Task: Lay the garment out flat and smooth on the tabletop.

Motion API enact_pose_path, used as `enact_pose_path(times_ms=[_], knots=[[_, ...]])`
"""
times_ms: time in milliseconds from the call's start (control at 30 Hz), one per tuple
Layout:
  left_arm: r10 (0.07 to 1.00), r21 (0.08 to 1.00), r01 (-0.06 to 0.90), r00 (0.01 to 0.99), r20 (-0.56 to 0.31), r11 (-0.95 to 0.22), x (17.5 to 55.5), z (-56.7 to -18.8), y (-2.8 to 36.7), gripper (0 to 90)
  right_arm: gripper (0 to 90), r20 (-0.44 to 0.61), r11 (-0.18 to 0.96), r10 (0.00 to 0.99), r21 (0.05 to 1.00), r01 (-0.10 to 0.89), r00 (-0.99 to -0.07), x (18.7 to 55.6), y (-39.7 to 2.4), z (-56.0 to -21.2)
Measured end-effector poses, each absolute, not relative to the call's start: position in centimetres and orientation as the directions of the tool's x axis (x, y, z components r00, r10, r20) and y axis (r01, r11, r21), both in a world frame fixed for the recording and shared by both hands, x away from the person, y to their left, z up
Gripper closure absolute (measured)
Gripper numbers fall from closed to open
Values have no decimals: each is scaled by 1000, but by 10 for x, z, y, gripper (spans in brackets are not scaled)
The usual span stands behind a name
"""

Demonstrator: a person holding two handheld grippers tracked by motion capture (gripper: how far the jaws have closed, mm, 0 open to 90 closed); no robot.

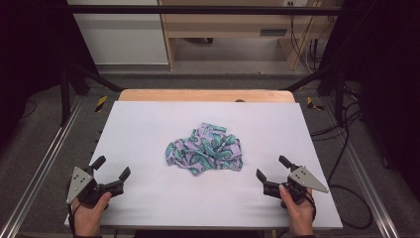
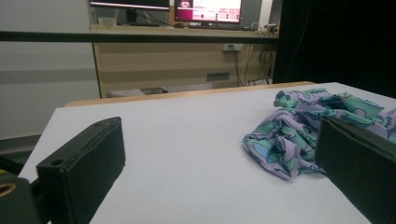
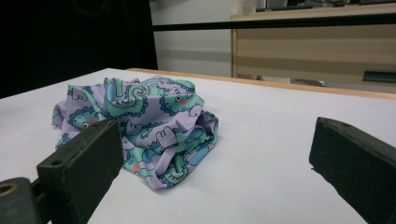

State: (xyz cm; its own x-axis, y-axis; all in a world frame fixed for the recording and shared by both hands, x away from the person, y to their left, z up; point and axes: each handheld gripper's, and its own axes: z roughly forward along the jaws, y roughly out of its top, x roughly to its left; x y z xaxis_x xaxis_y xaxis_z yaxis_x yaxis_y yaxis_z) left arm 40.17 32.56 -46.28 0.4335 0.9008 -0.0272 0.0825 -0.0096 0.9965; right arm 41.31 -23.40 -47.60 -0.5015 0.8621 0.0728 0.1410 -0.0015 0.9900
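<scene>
You hold one gripper in each hand, low near your edge of the white worktop (image 1: 148,124). The left gripper (image 1: 111,168) has its jaws wide apart with nothing between them. The right gripper (image 1: 273,168) is the same, jaws apart and holding nothing. I think they wait out at the sides so each one can come at the cloth from its own side.

The crumpled cloth (image 1: 205,148) lies in a heap in the middle of the worktop. It is purple with green cartoon animals on it. It sits between your two grippers but well apart from both, a bit farther from you. Neither gripper touches it yet.
</scene>
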Motion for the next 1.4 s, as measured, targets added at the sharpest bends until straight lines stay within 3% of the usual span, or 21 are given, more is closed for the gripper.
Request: enact_pose_path(times_ms=[367,600,1000,1200,1400], knots=[[881,987,149,473,-13,-65,406,-455,303,20,40,41,81,849,975,206,-527,416,-221,-470],[834,954,204,546,76,-220,418,-445,268,29,63,-2,193,838,937,291,-546,431,-204,-464],[765,882,324,641,62,-342,458,-453,225,60,82,7,318,793,849,422,-610,468,-165,-466],[769,835,390,637,61,-389,474,-465,207,169,157,23,356,789,798,486,-614,482,-152,-473],[770,786,436,633,79,-438,488,-476,194,383,289,19,387,796,753,533,-605,487,-143,-480]])
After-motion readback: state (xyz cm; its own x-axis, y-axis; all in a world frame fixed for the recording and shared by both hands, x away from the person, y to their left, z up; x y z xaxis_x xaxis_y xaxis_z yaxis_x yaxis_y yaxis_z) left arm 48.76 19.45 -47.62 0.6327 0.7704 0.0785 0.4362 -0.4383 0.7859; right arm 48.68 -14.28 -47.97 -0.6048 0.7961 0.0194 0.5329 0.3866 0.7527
